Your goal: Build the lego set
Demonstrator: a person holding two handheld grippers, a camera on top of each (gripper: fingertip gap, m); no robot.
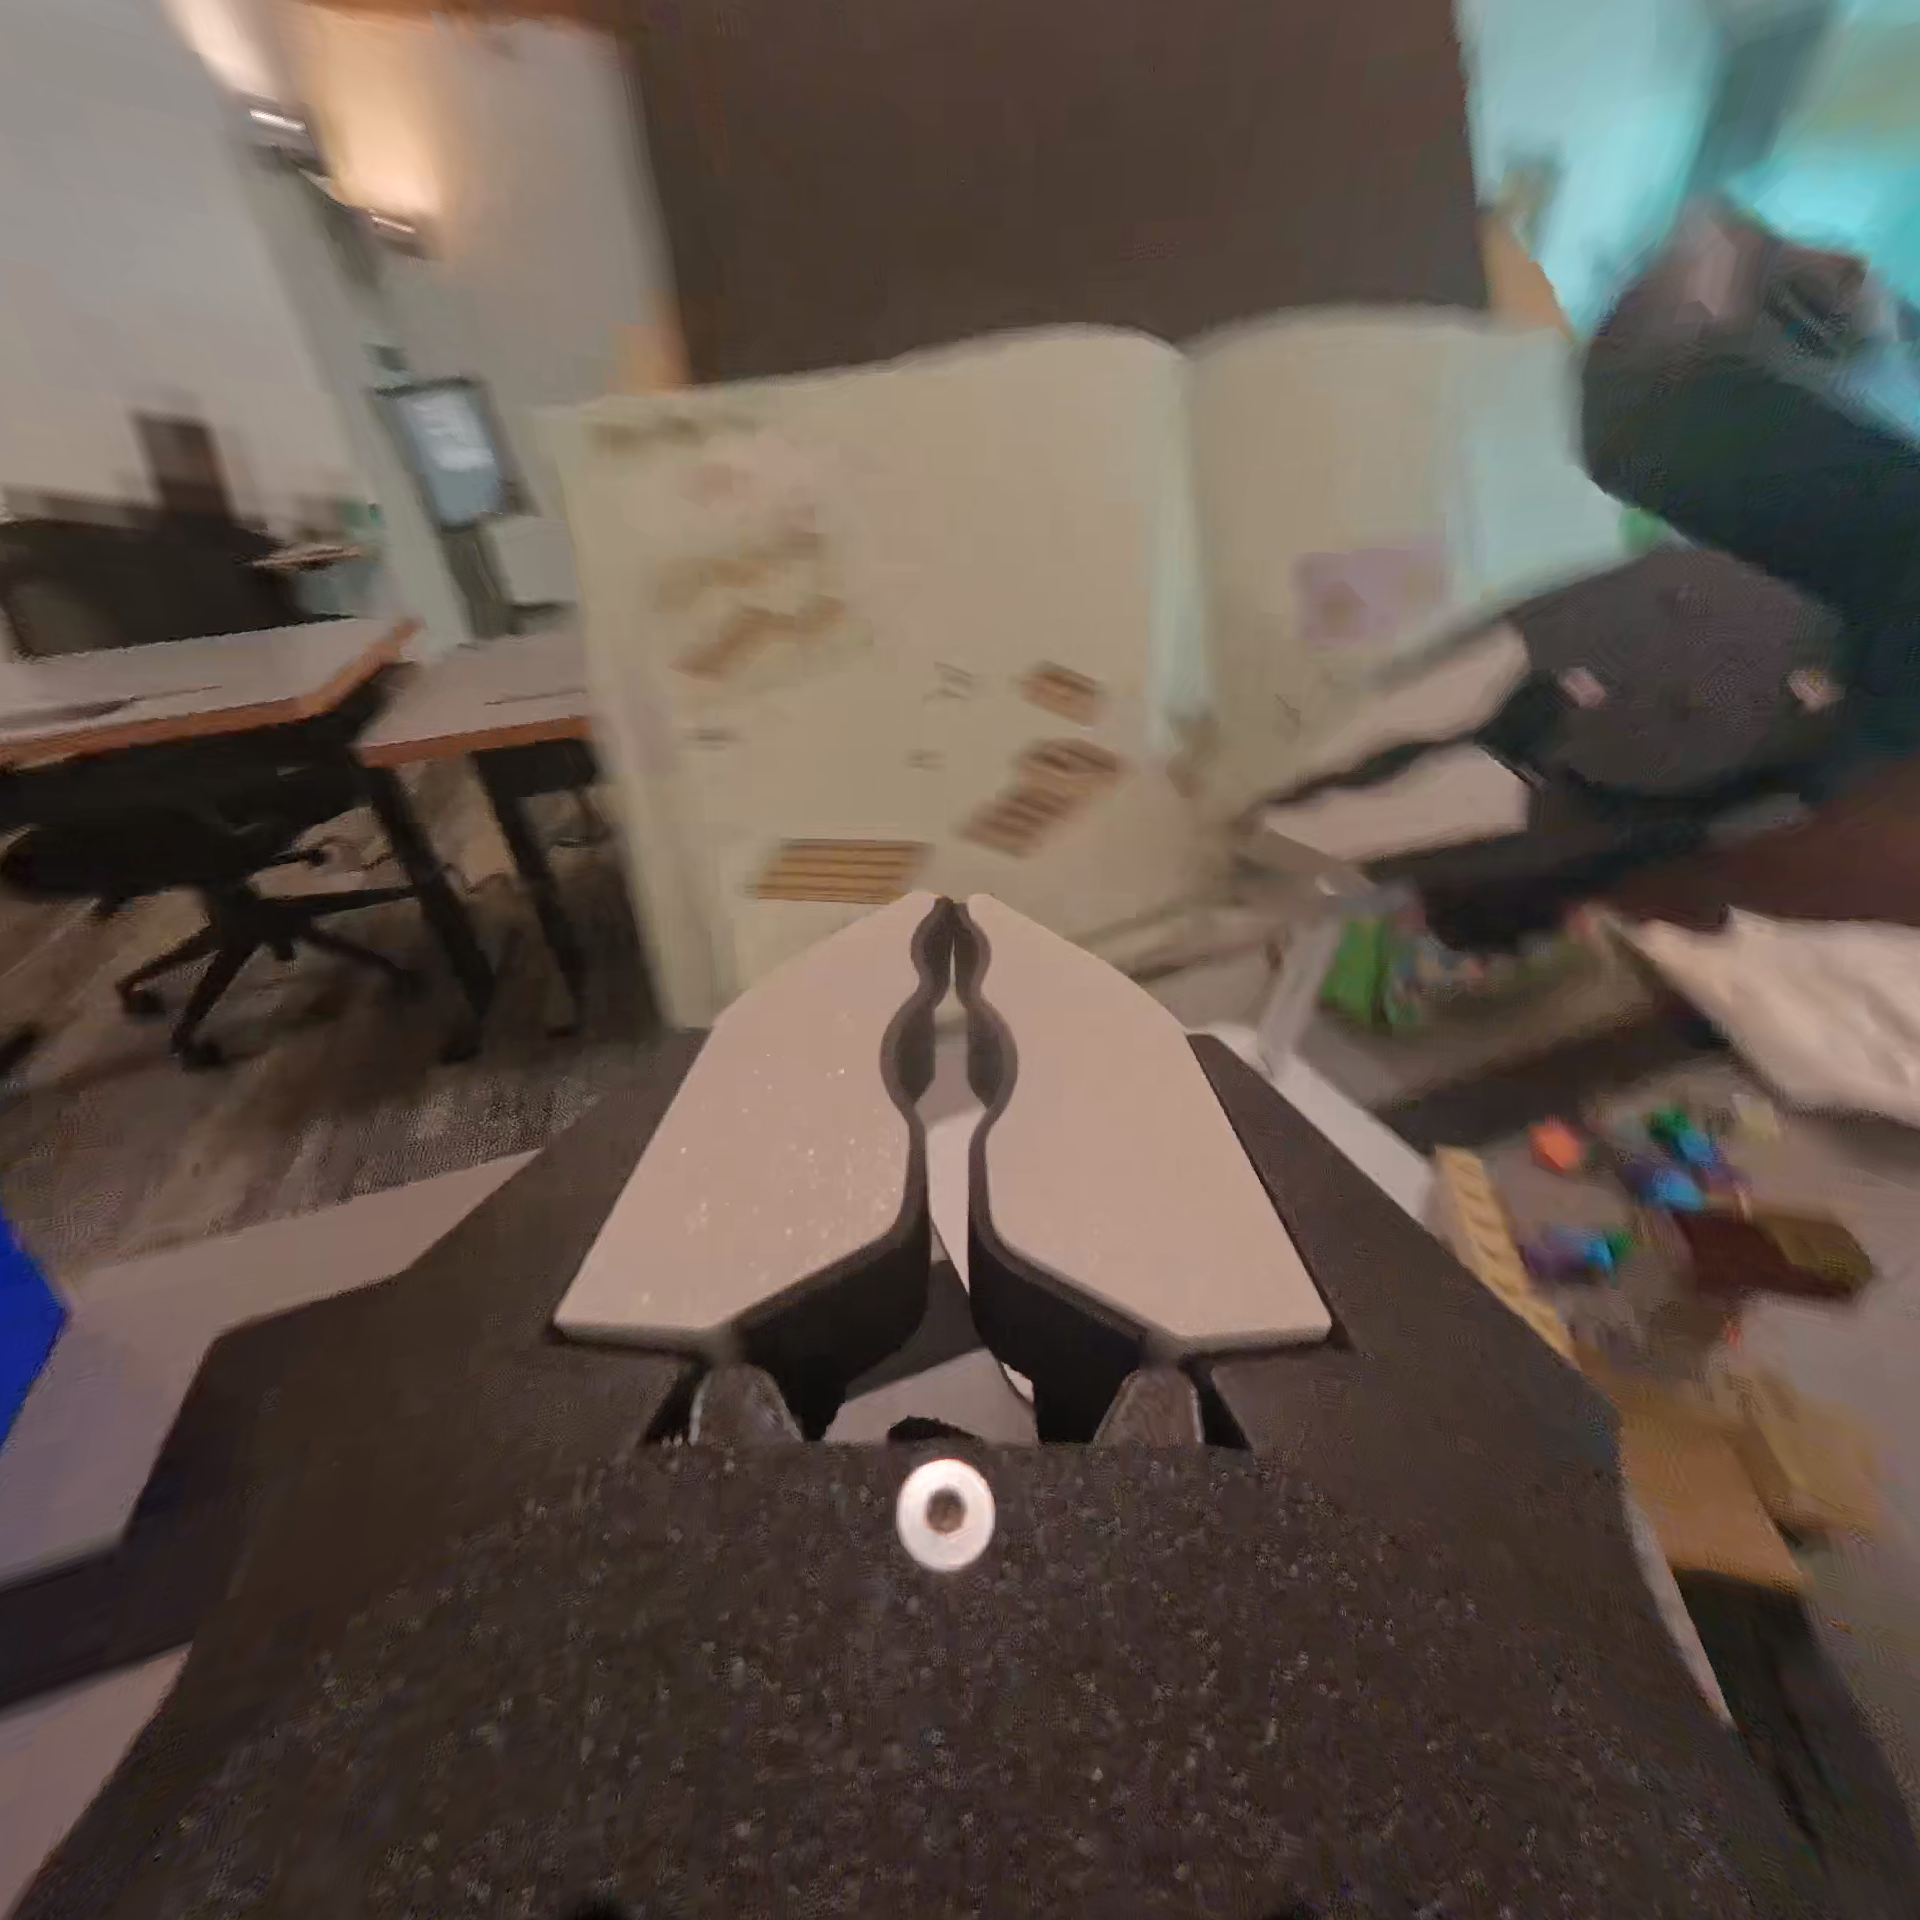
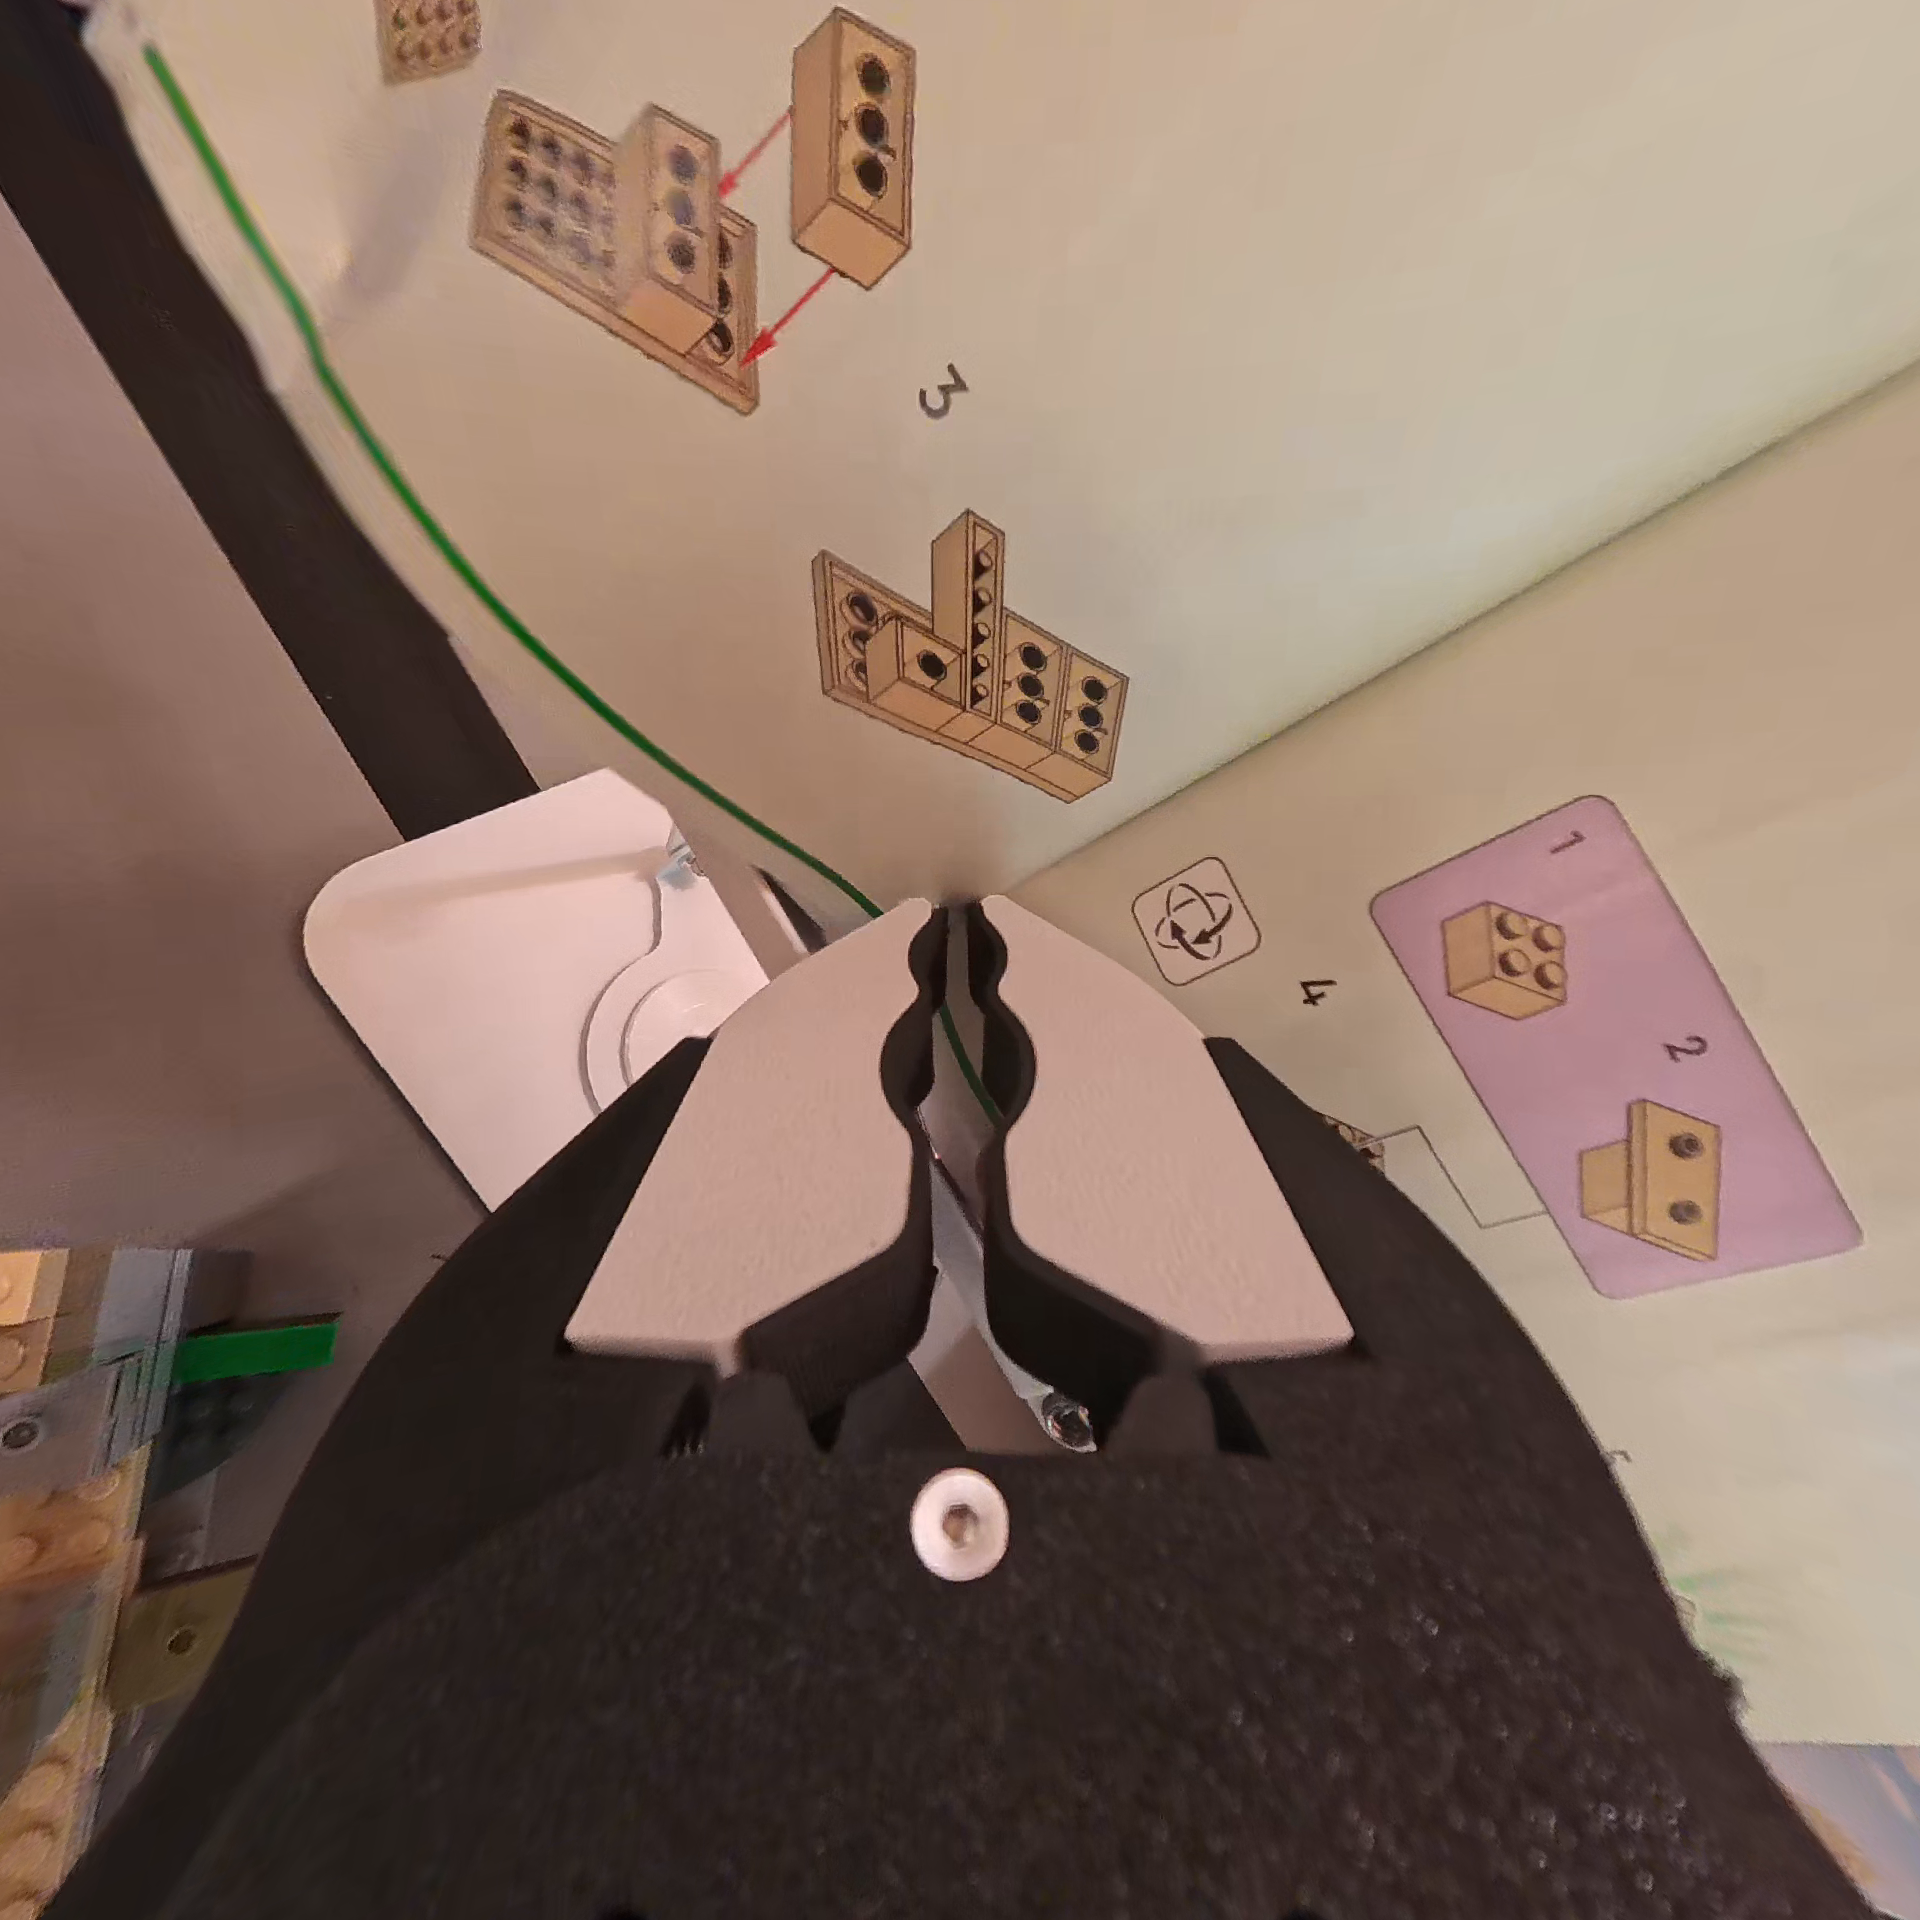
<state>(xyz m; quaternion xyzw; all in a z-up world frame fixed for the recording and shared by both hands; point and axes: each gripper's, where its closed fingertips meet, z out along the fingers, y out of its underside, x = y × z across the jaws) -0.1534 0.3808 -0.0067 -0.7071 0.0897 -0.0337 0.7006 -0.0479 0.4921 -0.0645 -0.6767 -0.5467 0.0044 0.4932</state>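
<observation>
The open instruction booklet (image 1: 935, 623) stands upright behind my left gripper (image 1: 954, 912), which is shut and empty in front of it. The left wrist view is blurred. My right gripper (image 2: 958, 912) is shut on a booklet page (image 2: 1143, 416); the page's green edge (image 2: 468, 561) runs in between the fingers. The right gripper also shows in the left wrist view (image 1: 1662, 717), at the booklet's right side with a page bent toward it. A partly built tan and grey lego model (image 2: 73, 1455) with a green plate (image 2: 260, 1351) sits at the lower left of the right wrist view.
Loose coloured lego pieces (image 1: 1662, 1195) and a tan plate (image 1: 1496, 1247) lie on the table to the right. A white stand base (image 2: 488, 966) sits under the booklet. A desk (image 1: 260, 686) and a black office chair (image 1: 208, 862) stand at the left. Left tips to right tips: about 15 centimeters.
</observation>
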